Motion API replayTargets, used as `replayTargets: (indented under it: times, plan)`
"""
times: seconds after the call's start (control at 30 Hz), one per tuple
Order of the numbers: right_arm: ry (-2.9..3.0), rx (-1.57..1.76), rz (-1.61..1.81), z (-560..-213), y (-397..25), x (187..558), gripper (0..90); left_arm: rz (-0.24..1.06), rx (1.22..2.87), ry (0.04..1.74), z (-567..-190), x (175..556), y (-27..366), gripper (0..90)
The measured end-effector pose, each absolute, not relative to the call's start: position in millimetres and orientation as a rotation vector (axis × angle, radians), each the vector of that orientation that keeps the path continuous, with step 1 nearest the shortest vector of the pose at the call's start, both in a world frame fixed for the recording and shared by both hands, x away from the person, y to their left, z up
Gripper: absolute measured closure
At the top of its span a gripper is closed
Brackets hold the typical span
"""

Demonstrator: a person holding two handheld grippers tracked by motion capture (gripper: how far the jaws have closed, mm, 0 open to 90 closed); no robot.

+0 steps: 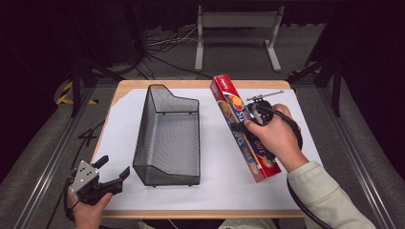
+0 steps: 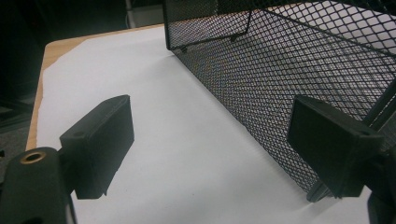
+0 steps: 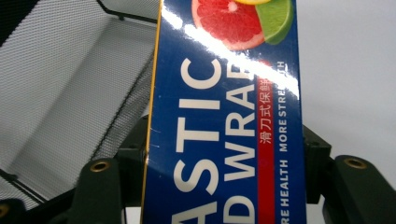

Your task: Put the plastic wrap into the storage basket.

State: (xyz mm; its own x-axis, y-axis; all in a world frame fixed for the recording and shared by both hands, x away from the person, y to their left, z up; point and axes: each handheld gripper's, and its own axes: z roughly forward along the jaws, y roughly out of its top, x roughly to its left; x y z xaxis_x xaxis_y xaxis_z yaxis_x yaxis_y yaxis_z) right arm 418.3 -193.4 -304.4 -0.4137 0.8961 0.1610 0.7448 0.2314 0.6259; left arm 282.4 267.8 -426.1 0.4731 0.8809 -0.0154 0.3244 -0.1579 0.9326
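Box (image 3: 224, 121) lettering cropped, jaws partly hidden

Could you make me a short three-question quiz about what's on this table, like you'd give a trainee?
1. True or false: the plastic wrap box lies inside the black mesh basket.
2. Which gripper is clamped on the box?
3. The left gripper's jaws are: A) open, B) shut on the basket.

Key: 1. False; it is beside the basket, over the white sheet. 2. The right gripper. 3. A.
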Motion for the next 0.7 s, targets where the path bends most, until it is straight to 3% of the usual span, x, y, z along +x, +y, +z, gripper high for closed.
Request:
replayTargets:
  times: [0.7]
  plan:
    - [2.357,1.513,0.985,-285,-117,419,39.1,0.683,1.719,1.025,-426,288,265,15.4]
